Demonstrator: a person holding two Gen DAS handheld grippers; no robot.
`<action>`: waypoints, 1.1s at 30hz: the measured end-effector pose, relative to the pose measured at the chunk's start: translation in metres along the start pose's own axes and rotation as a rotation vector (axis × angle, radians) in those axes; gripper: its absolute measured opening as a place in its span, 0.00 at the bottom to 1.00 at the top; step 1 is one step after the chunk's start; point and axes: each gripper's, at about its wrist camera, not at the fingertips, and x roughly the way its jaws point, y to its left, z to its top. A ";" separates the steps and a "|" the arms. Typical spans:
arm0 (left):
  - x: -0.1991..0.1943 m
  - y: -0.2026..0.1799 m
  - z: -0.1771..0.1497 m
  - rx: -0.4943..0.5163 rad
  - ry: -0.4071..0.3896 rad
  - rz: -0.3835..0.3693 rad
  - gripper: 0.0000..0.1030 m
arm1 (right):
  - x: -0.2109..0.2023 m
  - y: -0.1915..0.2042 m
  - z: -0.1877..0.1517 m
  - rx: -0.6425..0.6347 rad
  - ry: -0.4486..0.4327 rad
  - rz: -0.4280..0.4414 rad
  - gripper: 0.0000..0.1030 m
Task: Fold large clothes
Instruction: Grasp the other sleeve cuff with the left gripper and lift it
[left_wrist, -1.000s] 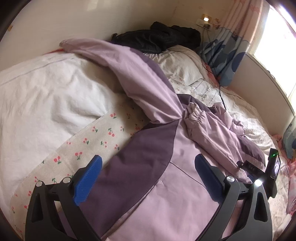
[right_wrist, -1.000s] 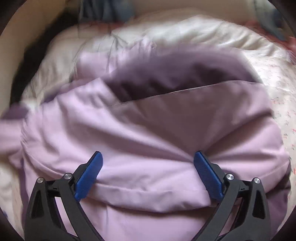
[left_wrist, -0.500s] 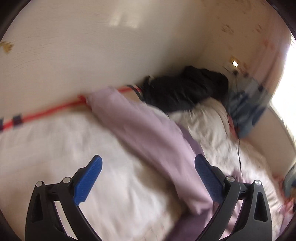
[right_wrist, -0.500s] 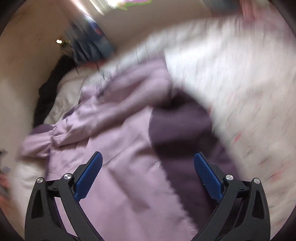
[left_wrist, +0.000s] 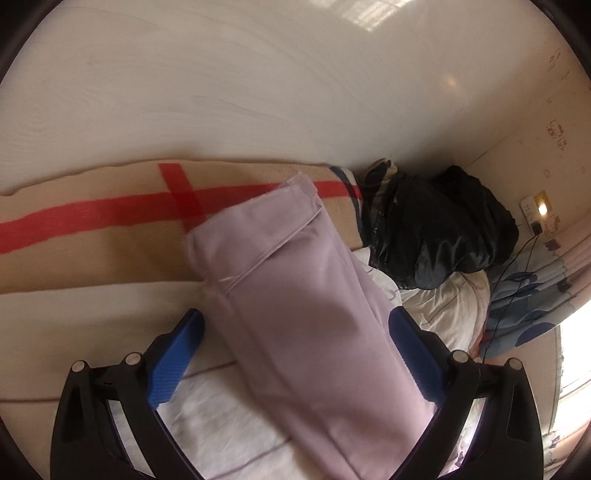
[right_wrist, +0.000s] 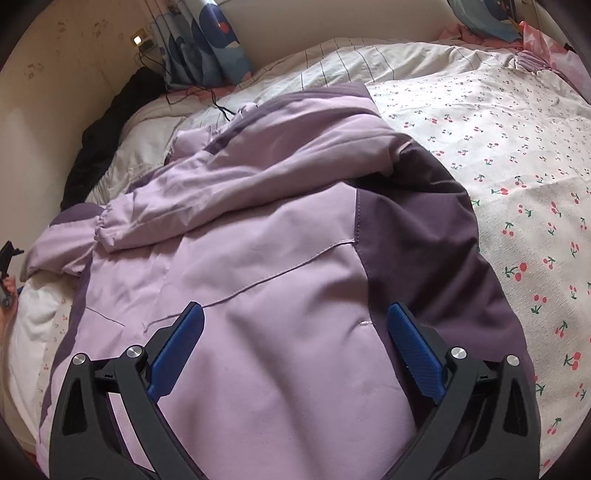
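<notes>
Your left tongs (left_wrist: 295, 339) stand wide, and the pale lilac sleeve (left_wrist: 295, 295) of the jacket runs up between the blue pads (left_wrist: 177, 354); whether a pad touches the cloth you cannot tell. The sleeve's hemmed end lies farther off, over a beige blanket with red stripes (left_wrist: 92, 229) at the far edge of the bed. Beyond it to the right sits a crumpled black shiny jacket (left_wrist: 436, 229) against the pale wall (left_wrist: 258, 92), with a blue patterned curtain (left_wrist: 524, 299) at the far right.

Your right tongs (right_wrist: 295, 332) are also spread wide, holding nothing, poised over the lilac and dark purple jacket (right_wrist: 280, 266). That jacket lies spread on the bed, its gathered cuff (right_wrist: 110, 225) folded across the body to the left, a dark purple panel on the right. Farther right is the white cherry-print bed cover (right_wrist: 517, 155).
</notes>
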 end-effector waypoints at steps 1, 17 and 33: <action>0.004 -0.002 0.000 0.010 0.001 -0.001 0.93 | 0.000 0.001 -0.001 -0.006 -0.004 -0.006 0.93; 0.016 0.011 -0.003 0.021 -0.034 -0.072 0.37 | 0.031 0.024 0.063 -0.202 -0.222 -0.195 0.93; 0.005 0.022 -0.002 -0.055 -0.036 -0.232 0.25 | 0.131 0.061 0.080 -0.295 -0.073 -0.170 0.93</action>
